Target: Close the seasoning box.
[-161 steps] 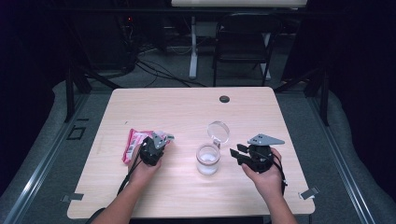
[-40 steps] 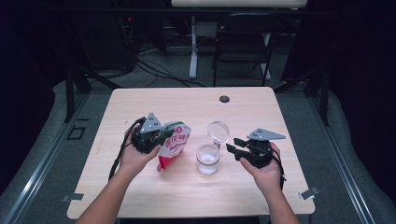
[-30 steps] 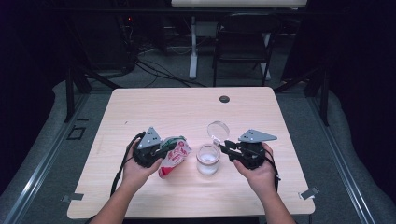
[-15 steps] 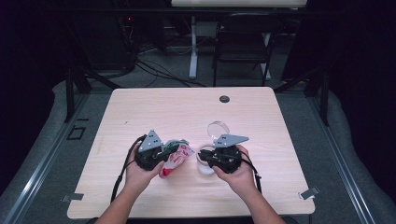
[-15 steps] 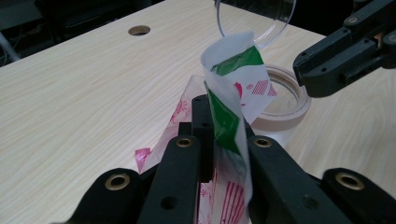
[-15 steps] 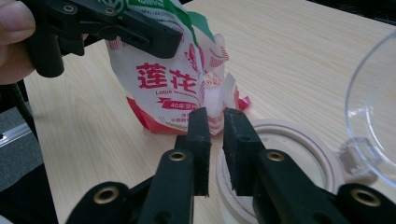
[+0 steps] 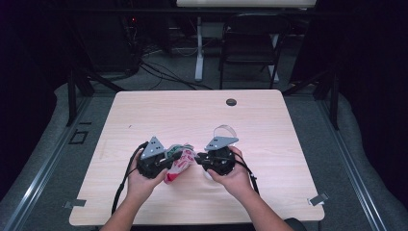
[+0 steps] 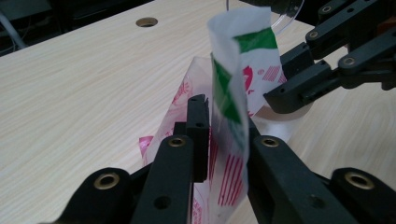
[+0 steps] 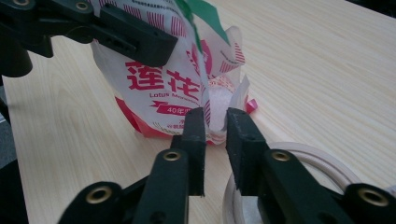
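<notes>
The left tool [image 7: 169, 160] pinches the red and white bag [image 7: 179, 163] between its jaws, which have just been opening a little, and holds it up over the bench [image 7: 144, 120]. The right tool [image 7: 198, 159] has its jaws nearly closed at the bag's open edge, but I cannot tell if they press it. A clear cup [image 9: 299, 154] stands under the right tool.

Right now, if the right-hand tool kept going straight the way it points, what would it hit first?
Most likely the red-and-white packet just past the right tool, an edge of it nearly between the jaws; depth is hard to judge.
</notes>
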Demonstrator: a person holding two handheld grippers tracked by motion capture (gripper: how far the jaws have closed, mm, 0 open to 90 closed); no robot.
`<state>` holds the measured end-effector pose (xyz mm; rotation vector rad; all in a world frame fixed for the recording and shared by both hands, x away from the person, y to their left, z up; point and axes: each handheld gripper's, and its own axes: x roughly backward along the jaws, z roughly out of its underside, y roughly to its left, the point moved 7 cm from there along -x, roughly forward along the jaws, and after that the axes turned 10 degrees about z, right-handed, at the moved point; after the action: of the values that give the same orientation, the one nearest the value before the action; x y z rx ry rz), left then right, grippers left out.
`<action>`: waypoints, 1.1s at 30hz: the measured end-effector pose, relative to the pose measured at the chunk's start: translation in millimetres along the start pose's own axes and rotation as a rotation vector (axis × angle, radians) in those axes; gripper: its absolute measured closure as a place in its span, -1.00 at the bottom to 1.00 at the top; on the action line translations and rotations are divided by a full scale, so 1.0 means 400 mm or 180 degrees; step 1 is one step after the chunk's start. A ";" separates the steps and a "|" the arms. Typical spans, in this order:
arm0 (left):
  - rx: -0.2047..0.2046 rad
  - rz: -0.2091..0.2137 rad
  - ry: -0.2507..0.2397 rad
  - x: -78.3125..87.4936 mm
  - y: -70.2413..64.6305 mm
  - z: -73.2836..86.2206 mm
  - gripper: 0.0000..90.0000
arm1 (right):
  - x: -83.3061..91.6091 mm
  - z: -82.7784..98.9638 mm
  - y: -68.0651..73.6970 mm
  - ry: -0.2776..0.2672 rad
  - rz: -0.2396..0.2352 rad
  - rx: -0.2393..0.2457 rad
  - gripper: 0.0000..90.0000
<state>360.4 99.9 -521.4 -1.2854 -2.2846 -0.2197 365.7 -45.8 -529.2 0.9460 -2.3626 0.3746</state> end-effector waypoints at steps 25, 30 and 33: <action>0.0385 -0.0186 -0.0095 -0.043 0.038 0.142 -0.17 | -0.017 -0.009 0.011 -0.0027 -0.0136 0.0082 0.97; 0.0380 -0.0207 -0.0008 -0.052 0.038 0.153 -0.17 | -0.016 -0.008 0.011 -0.0024 -0.0133 0.0089 0.96; 0.0448 -0.0152 0.0008 -0.060 0.038 0.160 -0.13 | -0.016 -0.008 0.011 -0.0026 -0.0140 0.0085 0.96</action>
<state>361.1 114.0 -590.3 -1.1598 -2.2866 -0.0752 367.8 -37.8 -530.8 1.0121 -2.3454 0.3867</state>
